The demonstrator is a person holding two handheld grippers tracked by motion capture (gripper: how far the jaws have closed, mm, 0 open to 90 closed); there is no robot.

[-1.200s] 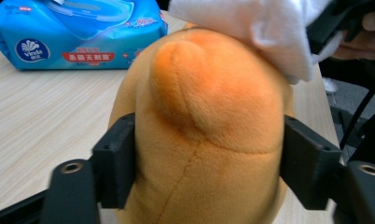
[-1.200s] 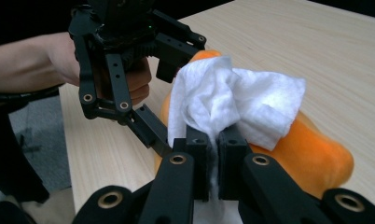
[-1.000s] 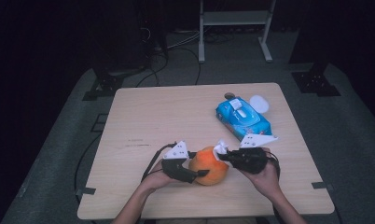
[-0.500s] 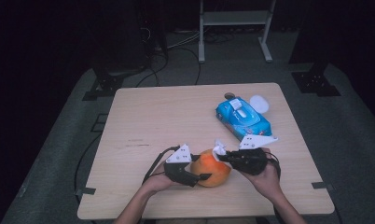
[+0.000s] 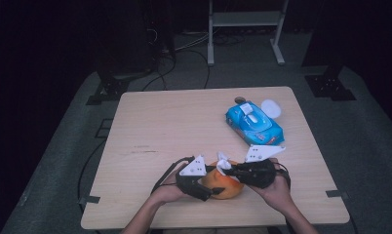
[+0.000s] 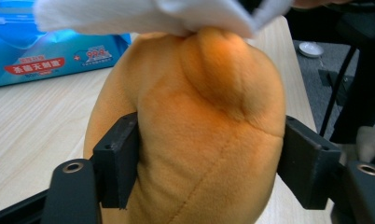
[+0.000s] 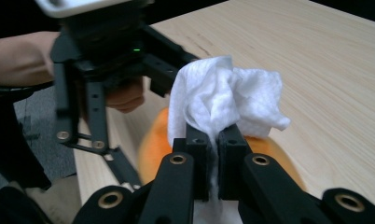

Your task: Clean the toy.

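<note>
Broadly, the wooden tabletop (image 5: 174,126) carries everything, with a blue pack of wet wipes (image 5: 254,123) lying toward two o'clock of its middle and a small white lid (image 5: 270,108) just beside the pack's far end. Down at six o'clock, near the front edge, sits the orange plush toy (image 5: 224,183), between the two hands. The left gripper (image 5: 209,188) comes in from the toy's nine o'clock, its jaws clamped on the toy's soft sides, as the left gripper view makes plain. The right gripper (image 5: 227,168) reaches from three o'clock; its jaws are clenched tight on a crumpled white wipe (image 7: 223,100), which rests against the top of the toy.
</note>
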